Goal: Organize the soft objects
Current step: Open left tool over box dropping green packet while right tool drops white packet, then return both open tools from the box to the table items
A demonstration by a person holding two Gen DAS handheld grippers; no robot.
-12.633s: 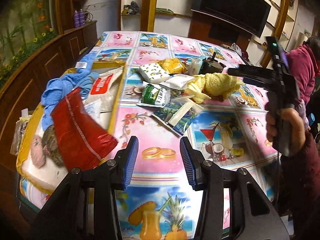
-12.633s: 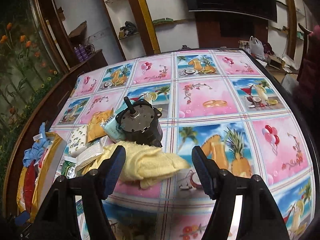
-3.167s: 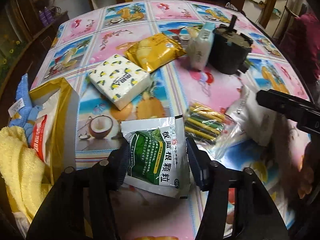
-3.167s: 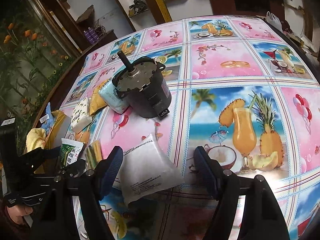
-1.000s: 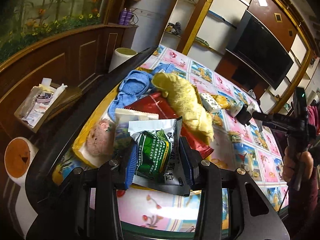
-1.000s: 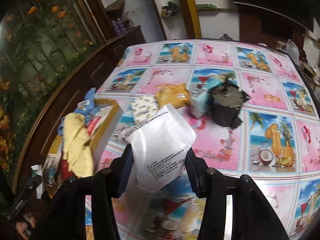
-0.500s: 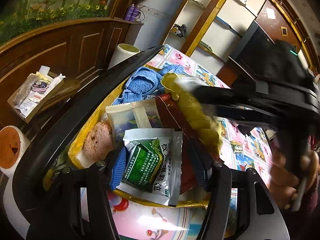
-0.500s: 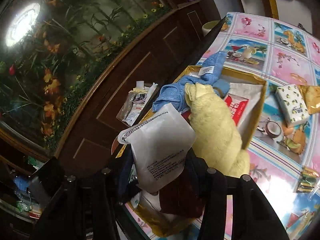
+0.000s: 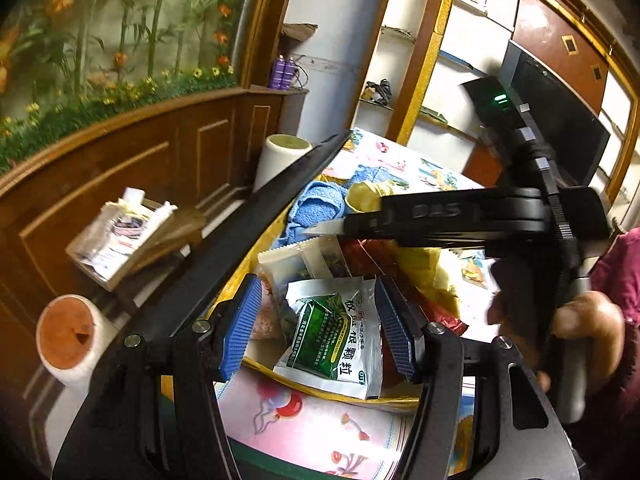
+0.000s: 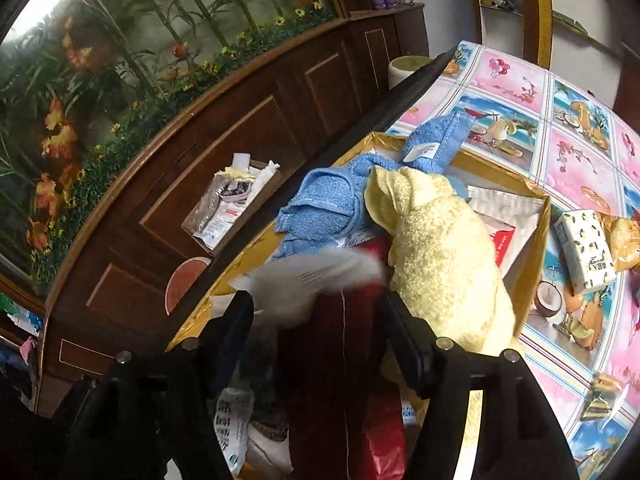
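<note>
Dark wood panelling curves behind our worktop (image 10: pixel 560 92) with its fruit-print oilcloth. Our left claw (image 9: pixel 316 328) stands half open around the green-and-silver foil sachet (image 9: pixel 334 338), pads clear, low centre of frame. Our right claw (image 10: pixel 320 340) is opening; the blurred white plastic pouch (image 10: pixel 316 280) slips between its fingers over the gold cardboard box (image 10: pixel 532 248).

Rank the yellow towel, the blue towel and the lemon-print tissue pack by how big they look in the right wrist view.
1. yellow towel, the largest, though it lies nearest the camera.
2. blue towel, partly covered by the yellow one, so its full extent is unsure.
3. lemon-print tissue pack, clearly the smallest.
</note>
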